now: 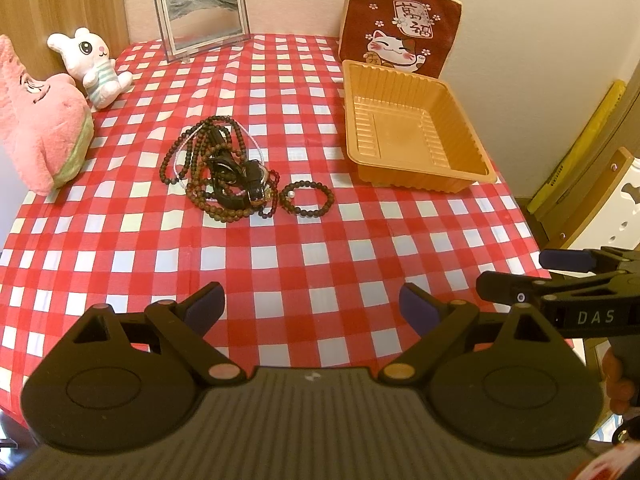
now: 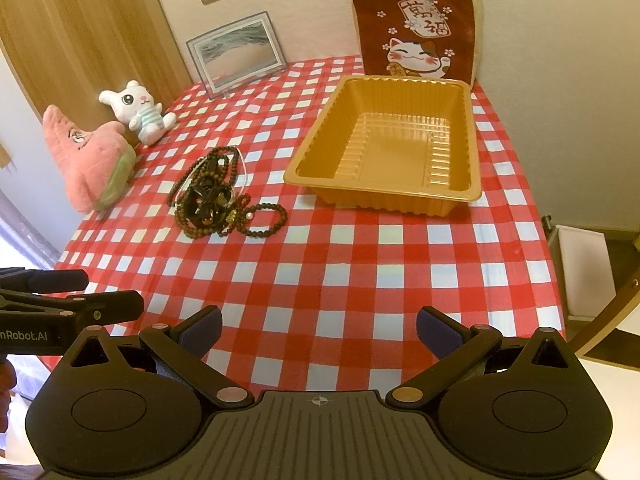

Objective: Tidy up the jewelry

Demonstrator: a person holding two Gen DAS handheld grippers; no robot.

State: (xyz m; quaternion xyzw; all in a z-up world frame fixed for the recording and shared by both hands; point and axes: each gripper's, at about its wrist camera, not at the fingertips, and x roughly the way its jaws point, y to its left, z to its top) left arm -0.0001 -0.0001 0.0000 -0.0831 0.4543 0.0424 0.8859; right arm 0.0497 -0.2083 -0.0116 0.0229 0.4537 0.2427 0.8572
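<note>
A tangled pile of dark bead necklaces and black straps (image 1: 218, 168) lies on the red checked tablecloth; it also shows in the right wrist view (image 2: 208, 196). A small dark bead bracelet (image 1: 307, 199) lies just right of the pile (image 2: 266, 220). An empty orange plastic tray (image 1: 416, 132) stands at the back right (image 2: 388, 140). My left gripper (image 1: 312, 308) is open and empty, near the front edge, well short of the pile. My right gripper (image 2: 318, 330) is open and empty, also near the front edge. Each gripper shows from the side in the other's view (image 1: 560, 276) (image 2: 60, 292).
A pink plush (image 1: 40, 120) and a white bunny plush (image 1: 94, 66) sit at the left. A framed picture (image 1: 202, 20) and a lucky-cat cushion (image 1: 400, 28) stand against the back wall. A wooden chair (image 1: 600, 200) stands off the table's right edge.
</note>
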